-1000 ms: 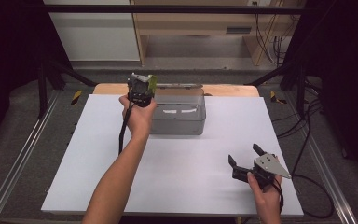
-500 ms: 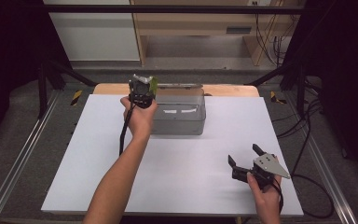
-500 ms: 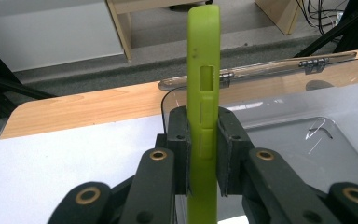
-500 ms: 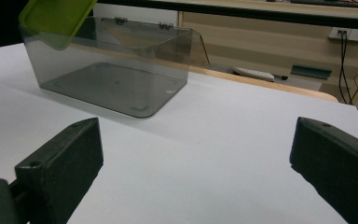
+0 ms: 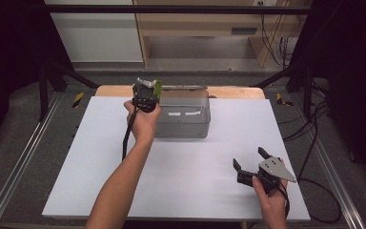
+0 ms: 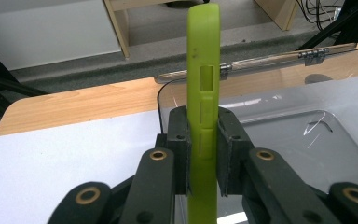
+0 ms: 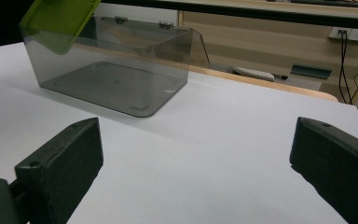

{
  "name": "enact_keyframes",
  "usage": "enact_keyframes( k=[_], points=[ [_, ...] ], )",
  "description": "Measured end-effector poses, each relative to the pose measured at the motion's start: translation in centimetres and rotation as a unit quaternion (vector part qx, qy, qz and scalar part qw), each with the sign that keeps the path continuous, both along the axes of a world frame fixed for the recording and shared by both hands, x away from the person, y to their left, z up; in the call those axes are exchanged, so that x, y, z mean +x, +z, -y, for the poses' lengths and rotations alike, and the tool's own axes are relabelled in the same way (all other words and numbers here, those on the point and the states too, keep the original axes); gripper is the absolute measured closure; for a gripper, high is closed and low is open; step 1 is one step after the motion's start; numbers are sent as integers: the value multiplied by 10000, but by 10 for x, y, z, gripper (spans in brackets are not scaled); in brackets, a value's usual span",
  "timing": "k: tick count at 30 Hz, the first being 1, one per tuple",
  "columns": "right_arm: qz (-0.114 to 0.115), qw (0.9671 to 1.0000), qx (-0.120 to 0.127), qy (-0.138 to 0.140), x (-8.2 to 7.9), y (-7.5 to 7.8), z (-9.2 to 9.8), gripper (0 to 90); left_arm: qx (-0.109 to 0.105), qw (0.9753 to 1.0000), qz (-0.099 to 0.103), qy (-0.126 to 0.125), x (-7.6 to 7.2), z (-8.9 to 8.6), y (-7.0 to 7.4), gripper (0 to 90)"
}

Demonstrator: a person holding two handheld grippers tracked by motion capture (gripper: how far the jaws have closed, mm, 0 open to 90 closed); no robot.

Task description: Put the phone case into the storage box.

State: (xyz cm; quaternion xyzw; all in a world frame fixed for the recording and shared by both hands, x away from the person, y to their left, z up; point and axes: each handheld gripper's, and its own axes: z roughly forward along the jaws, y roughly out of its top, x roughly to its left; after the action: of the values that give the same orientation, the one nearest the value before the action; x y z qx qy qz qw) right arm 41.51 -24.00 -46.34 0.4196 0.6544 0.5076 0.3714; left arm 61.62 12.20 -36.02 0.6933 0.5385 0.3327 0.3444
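The white tabletop (image 5: 181, 191) carries a clear smoky plastic box (image 5: 183, 117) toward its far edge. Above the box's left end, the left tool (image 5: 145, 95) clamps a lime-green phone case (image 6: 204, 116) upright. The right tool (image 5: 250, 164) rests wide open, well apart.

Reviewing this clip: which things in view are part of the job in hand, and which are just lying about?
In the job:
- green phone case, clamped edge-on in the left gripper
- clear box, lid open

Not in the job:
- right gripper, open, low over the white table
- cables on the floor beyond
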Motion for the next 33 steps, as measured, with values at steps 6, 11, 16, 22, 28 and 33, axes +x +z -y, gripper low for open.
enact_keyframes(
  k=[6,11,16,22,28,33],
  points=[
    [-1,10000,1,2,0,0,0,29,8,10000,-23,-24,-1,0,-2,778],
    [-7,10000,-5,5,0,0,-1,29,-14,10000,-75,-40,1,0,-2,778],
    [-12,10000,-15,9,0,0,-1,29,-26,9999,-105,-69,1,-1,-3,778],
    [-10,10000,-5,-2,0,0,-1,29,-85,9998,-157,-89,2,-3,-3,778],
    [-10,10000,-9,-1,0,0,-1,29,-22,9997,-188,-123,1,-2,-3,778],
    [-32,10000,-12,3,0,0,-1,30,39,9996,-226,-156,2,0,-5,778]
  ],
)
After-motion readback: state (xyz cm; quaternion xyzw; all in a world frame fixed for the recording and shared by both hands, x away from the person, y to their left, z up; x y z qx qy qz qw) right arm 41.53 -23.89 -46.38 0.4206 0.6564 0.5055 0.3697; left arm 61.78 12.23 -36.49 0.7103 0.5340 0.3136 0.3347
